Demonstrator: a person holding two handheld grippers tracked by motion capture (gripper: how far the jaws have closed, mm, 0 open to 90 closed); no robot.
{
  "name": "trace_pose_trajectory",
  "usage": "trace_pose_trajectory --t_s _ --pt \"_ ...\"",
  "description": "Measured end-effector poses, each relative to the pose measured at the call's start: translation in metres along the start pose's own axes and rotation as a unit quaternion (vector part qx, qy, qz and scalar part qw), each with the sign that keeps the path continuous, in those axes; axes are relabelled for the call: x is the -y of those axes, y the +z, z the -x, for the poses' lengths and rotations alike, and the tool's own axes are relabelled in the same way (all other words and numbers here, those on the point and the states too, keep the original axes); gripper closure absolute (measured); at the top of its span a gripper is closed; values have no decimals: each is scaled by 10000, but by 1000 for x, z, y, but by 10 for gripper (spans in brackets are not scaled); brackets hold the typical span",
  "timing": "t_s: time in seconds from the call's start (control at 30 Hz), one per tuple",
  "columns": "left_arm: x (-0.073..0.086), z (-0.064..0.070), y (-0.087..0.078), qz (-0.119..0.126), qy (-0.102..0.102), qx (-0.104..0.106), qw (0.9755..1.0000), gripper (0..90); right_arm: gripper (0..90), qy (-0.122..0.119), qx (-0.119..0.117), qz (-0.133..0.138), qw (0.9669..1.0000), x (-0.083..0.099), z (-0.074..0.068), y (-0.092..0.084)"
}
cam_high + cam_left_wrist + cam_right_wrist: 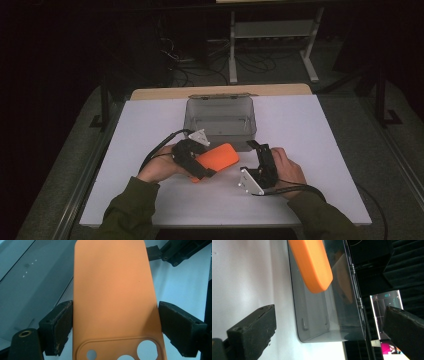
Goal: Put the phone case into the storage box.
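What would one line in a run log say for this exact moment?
left hand-held gripper: shut on orange phone case | right hand-held gripper: open, nothing held | clear box: open, behind the case

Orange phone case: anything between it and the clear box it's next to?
Nothing visible. The orange phone case, clamped in the left tongs, sits just in front of the clear box, whose top is open; the right tongs stand off to the side.
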State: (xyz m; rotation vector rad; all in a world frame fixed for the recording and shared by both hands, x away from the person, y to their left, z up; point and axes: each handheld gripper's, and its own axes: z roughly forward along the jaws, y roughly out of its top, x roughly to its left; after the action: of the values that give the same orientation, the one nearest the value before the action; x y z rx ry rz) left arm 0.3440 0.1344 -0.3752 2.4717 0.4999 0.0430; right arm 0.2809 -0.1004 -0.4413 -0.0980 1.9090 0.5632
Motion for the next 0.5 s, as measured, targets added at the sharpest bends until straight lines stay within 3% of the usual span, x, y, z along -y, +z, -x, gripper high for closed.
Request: trace_pose_trajectory --t_s 0.5 --pt "0 0 0 -8 2 -8 10000 150 0 -492 157 6 9987 -1 -2 0"
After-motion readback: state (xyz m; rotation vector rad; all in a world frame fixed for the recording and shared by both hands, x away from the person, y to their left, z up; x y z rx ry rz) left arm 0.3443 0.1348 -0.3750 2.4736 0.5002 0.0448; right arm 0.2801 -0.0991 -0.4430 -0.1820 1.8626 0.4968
